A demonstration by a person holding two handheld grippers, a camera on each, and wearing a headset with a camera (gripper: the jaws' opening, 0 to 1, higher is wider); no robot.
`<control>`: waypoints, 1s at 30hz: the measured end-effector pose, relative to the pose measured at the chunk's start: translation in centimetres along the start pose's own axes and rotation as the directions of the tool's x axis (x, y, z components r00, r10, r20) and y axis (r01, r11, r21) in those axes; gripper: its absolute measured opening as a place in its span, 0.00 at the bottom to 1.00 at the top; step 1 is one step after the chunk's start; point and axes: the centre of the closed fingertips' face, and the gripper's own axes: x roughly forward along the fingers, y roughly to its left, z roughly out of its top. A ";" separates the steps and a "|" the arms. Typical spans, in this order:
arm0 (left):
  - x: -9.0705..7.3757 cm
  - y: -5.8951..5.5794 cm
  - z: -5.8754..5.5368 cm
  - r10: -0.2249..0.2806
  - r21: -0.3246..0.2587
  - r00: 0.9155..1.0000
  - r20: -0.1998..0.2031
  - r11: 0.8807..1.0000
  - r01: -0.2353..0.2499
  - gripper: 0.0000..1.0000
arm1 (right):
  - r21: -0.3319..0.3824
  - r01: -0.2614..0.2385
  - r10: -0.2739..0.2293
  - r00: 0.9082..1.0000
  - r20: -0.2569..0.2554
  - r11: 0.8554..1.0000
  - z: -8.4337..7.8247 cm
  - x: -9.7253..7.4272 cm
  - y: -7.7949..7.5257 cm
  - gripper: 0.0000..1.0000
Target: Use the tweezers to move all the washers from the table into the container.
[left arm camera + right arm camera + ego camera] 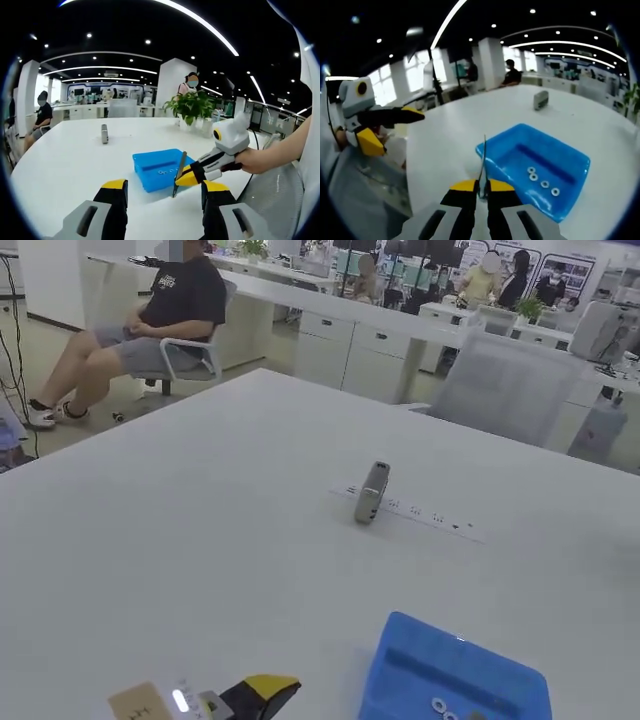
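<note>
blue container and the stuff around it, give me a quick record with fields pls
holder: blue container, open top, on the white table
contents: four washers, loose on its floor
tool: tweezers, clamped in the right gripper, tips near the container's rim, no washer seen at the tips
free: left gripper, jaws wide apart, holding nothing
other: small grey device, upright on the table beyond the container
</note>
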 end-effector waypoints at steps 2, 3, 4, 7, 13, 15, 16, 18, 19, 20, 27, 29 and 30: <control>0.0 0.0 0.0 0.002 0.000 1.000 0.000 1.000 -0.002 0.59 | -0.008 -0.001 0.001 1.000 0.000 1.000 0.0 0.0 0.2 0.04; 0.0 0.0 0.0 0.002 -0.001 1.000 0.000 1.000 -0.002 0.59 | -0.025 0.000 0.000 1.000 -0.003 1.000 0.0 0.0 0.2 0.04; 0.0 0.1 0.0 0.003 -0.001 1.000 0.000 1.000 -0.003 0.59 | -0.044 -0.001 0.001 1.000 -0.007 0.999 0.0 0.0 0.3 0.04; 0.0 0.1 0.0 0.003 0.000 1.000 0.001 1.000 -0.003 0.59 | -0.085 -0.007 0.006 1.000 -0.018 0.996 -0.1 0.0 0.7 0.04; 0.0 0.1 0.0 0.003 0.003 1.000 0.000 1.000 -0.003 0.58 | -0.172 -0.011 0.005 0.999 -0.038 0.985 -0.2 0.1 1.2 0.03; 0.0 0.1 0.1 0.004 0.003 1.000 0.003 1.000 -0.004 0.58 | -0.177 -0.007 0.000 0.999 -0.042 0.984 -0.2 0.1 1.1 0.03; 0.0 0.1 0.1 0.004 0.002 1.000 0.004 1.000 -0.005 0.58 | -0.173 -0.006 -0.001 0.999 -0.045 0.985 -0.2 0.0 1.1 0.03; 0.0 0.1 0.1 0.006 0.001 1.000 0.003 1.000 -0.006 0.58 | -0.165 -0.005 -0.002 0.999 -0.042 0.986 0.0 -0.1 1.1 0.03; 0.0 0.2 0.1 0.006 0.001 1.000 0.004 1.000 -0.006 0.58 | -0.161 -0.006 0.001 0.999 -0.035 0.987 0.3 -0.2 1.1 0.03; 0.0 0.2 0.1 0.006 0.002 1.000 0.004 1.000 -0.006 0.58 | -0.159 -0.006 0.001 1.000 -0.030 0.987 0.6 -0.4 1.1 0.03; 0.0 0.2 0.1 0.006 0.002 1.000 0.004 1.000 -0.006 0.58 | -0.161 0.007 -0.001 0.999 0.035 0.987 3.6 -1.5 0.9 0.03; 0.0 0.2 0.1 0.006 0.002 1.000 0.004 1.000 -0.006 0.58 | -0.150 0.009 0.000 0.998 0.059 0.989 4.5 -1.7 0.8 0.03; 0.0 0.2 0.1 0.007 0.001 1.000 0.003 1.000 -0.007 0.58 | -0.146 0.010 0.001 0.997 0.073 0.989 5.0 -1.9 0.6 0.03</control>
